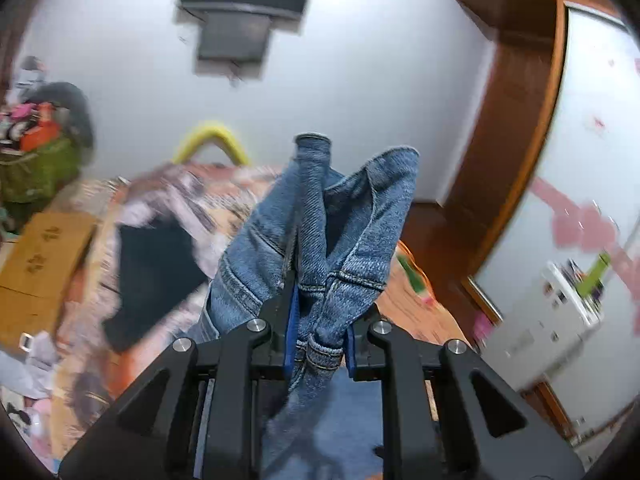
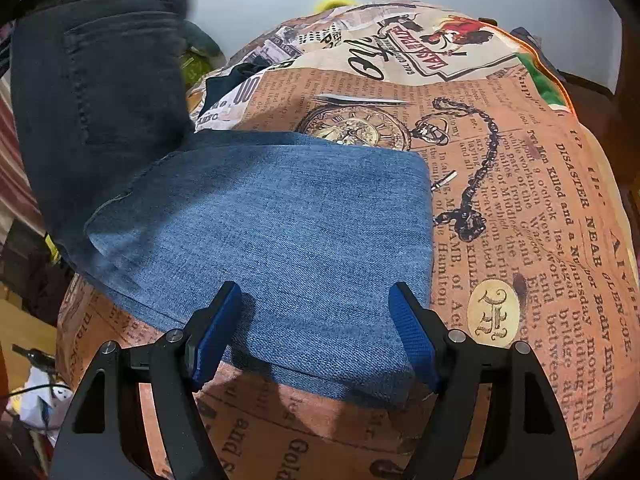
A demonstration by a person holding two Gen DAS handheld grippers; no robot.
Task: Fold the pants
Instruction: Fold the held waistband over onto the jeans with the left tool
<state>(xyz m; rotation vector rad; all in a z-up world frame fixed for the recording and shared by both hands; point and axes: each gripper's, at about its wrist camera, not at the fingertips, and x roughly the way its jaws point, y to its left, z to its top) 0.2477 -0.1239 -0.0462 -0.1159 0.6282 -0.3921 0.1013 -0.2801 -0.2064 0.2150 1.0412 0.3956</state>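
Note:
The pants are blue jeans. In the left wrist view my left gripper [image 1: 318, 336] is shut on a bunched waistband part of the jeans [image 1: 320, 216], held up in the air above the bed. In the right wrist view a flat folded part of the jeans [image 2: 272, 236] lies on the newspaper-print bedspread [image 2: 520, 200]. My right gripper [image 2: 316, 332] is open and empty, its blue pads [image 2: 412, 336] just above the near edge of the denim.
A person's leg in dark jeans [image 2: 100, 100] stands at the left of the bed. A black garment [image 1: 152, 272] lies on the bed. A cardboard box [image 1: 40, 264] and clutter sit at the left, a wooden wardrobe frame [image 1: 516, 92] at the right.

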